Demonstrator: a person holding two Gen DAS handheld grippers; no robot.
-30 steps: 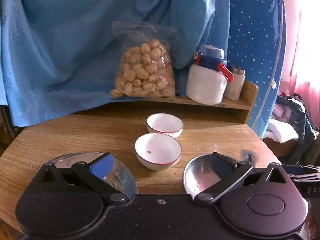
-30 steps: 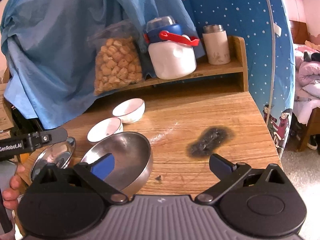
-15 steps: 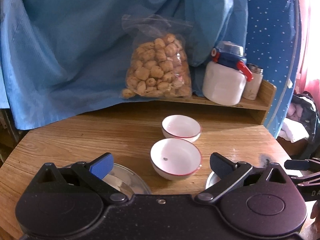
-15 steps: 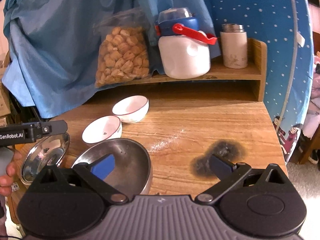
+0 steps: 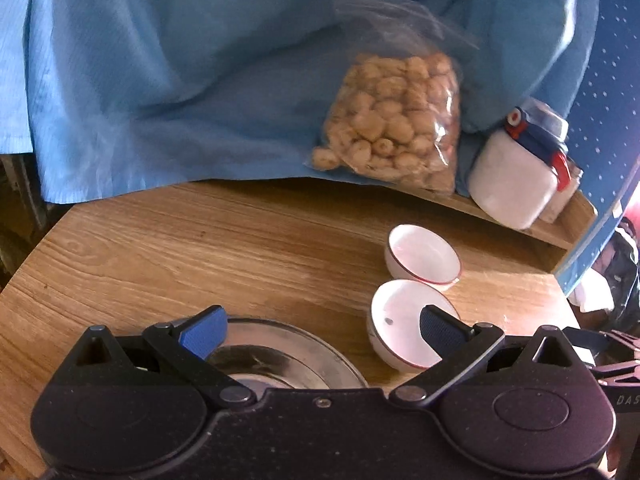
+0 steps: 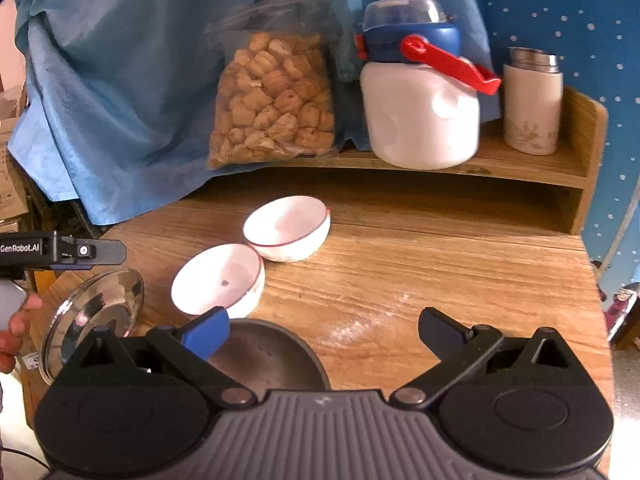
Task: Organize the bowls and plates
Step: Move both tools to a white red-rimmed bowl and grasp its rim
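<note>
"GenRobot.AI" on left gripper [image 6: 60, 249], "DAS" partial on other gripper's body [image 5: 627, 400]

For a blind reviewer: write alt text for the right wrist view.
The open right gripper hovers over a steel bowl on a wooden table, behind it two white bowls; at left, the left gripper is above a tilted steel plate.
</note>
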